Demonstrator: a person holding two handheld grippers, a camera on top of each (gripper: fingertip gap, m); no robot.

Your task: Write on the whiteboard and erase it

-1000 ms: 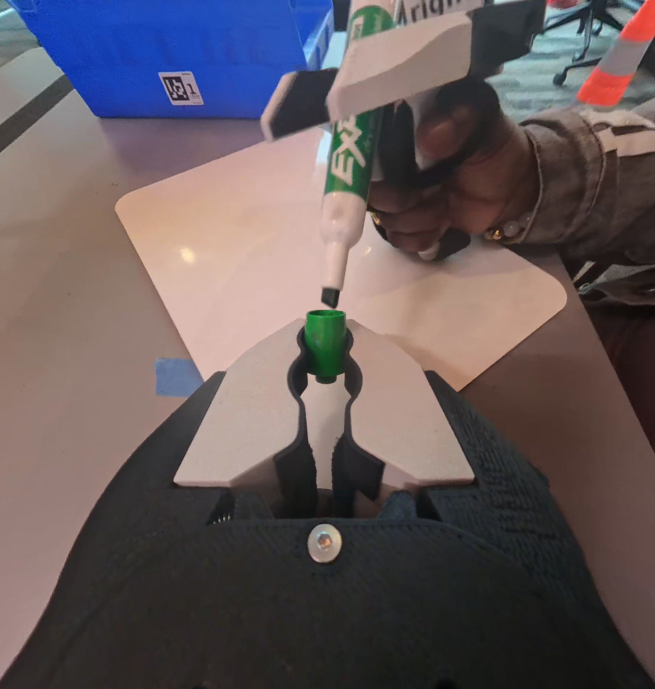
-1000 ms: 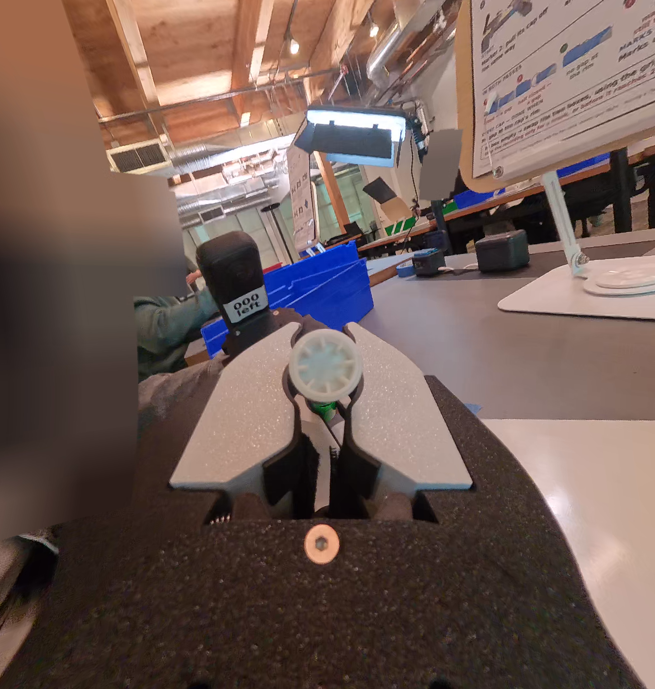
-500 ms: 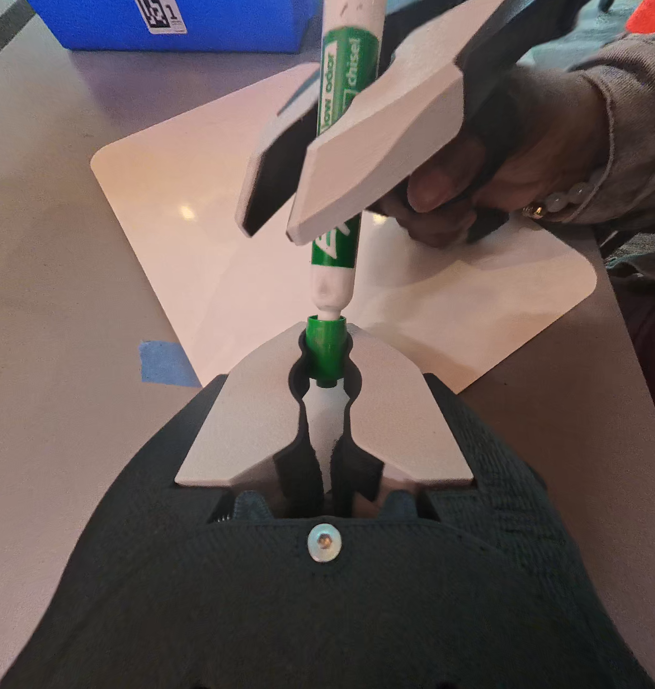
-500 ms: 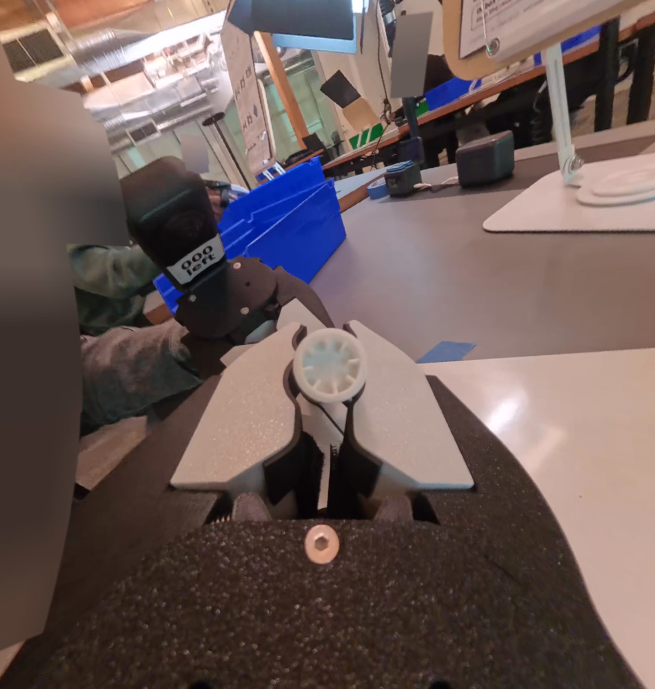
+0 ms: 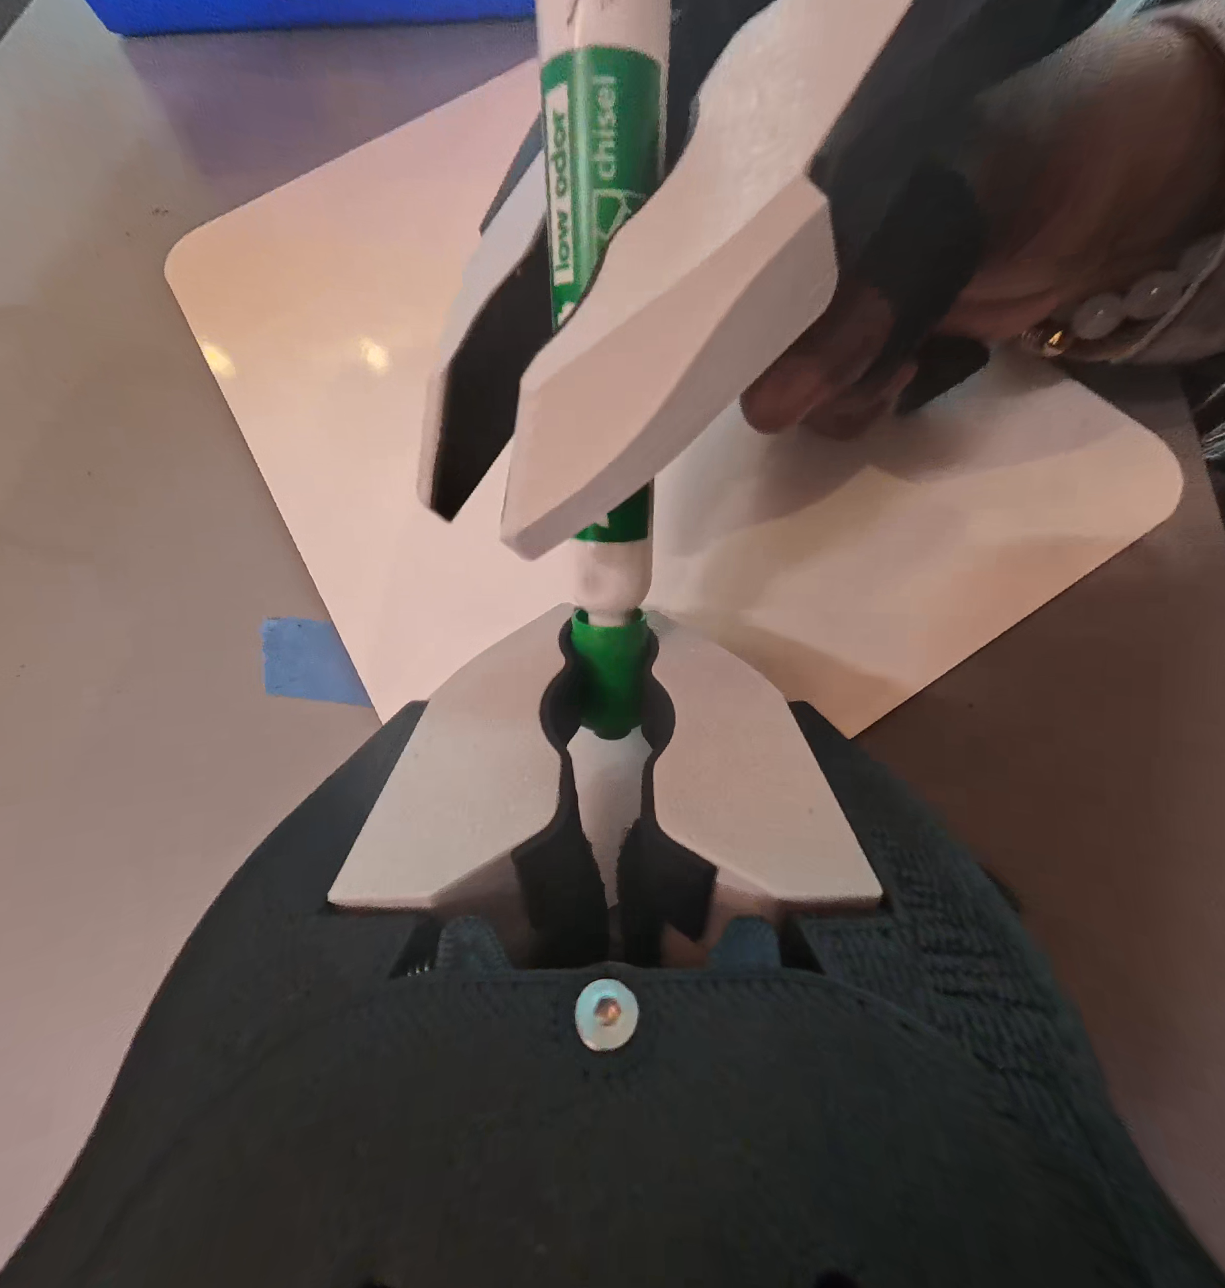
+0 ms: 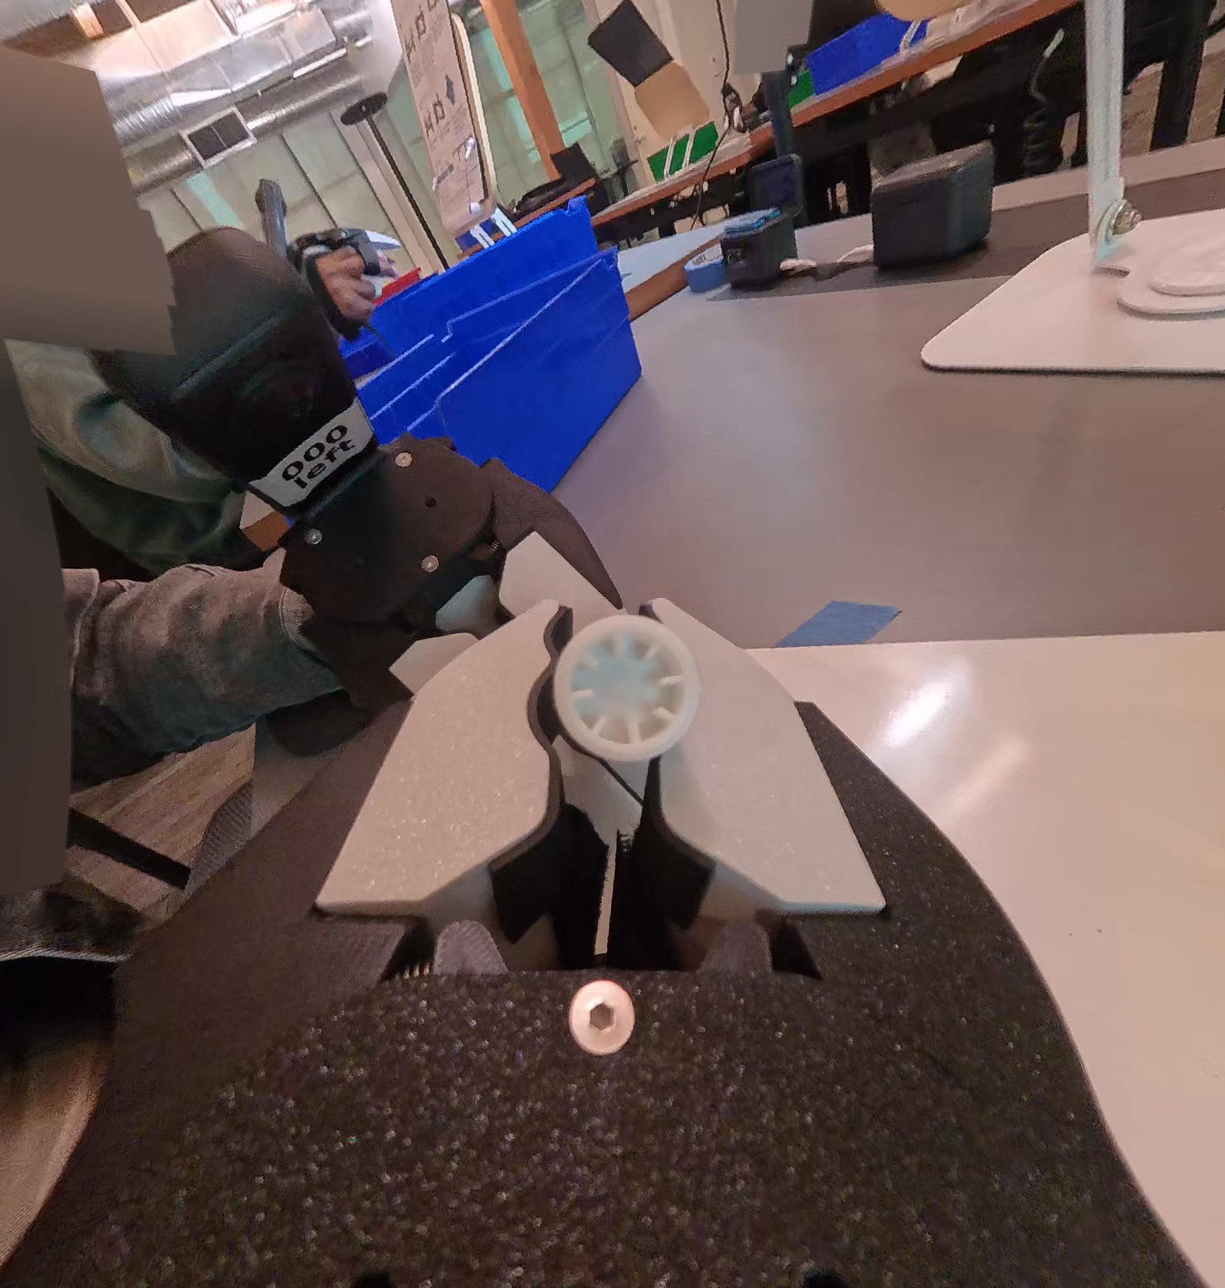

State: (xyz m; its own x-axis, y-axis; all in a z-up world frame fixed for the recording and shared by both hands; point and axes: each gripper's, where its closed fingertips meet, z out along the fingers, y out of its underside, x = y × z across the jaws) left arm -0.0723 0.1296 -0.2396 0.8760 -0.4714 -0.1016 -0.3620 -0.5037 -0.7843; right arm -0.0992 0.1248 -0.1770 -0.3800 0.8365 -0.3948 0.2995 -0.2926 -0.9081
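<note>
My left gripper point(image 5: 608, 669) is shut on the green marker cap point(image 5: 606, 672), held upright with its open end up. My right gripper point(image 6: 627, 686) is shut on the green and white marker point(image 5: 599, 230), seen end-on in the right wrist view point(image 6: 627, 690). In the left wrist view the right gripper point(image 5: 519, 446) holds the marker upright above the cap, its white neck point(image 5: 606, 582) entering the cap's mouth. The white whiteboard point(image 5: 359, 432) lies flat on the table beneath both grippers and also shows in the right wrist view point(image 6: 1014, 801). The left gripper's body point(image 6: 387, 530) shows just beyond the right fingers.
A blue tape patch point(image 5: 303, 658) lies on the grey table left of the whiteboard. Blue bins point(image 6: 526, 376) stand behind the left gripper. A white stand base point(image 6: 1111, 327) and dark boxes point(image 6: 930, 216) sit farther back. A person's hand point(image 5: 1014, 279) holds the right gripper. Across from one pair of fingers to the other is roughly 6 cm.
The marker has come down from above the cap, and its tip has gone into the cap's mouth. The left fingers have tightened a little on the cap.
</note>
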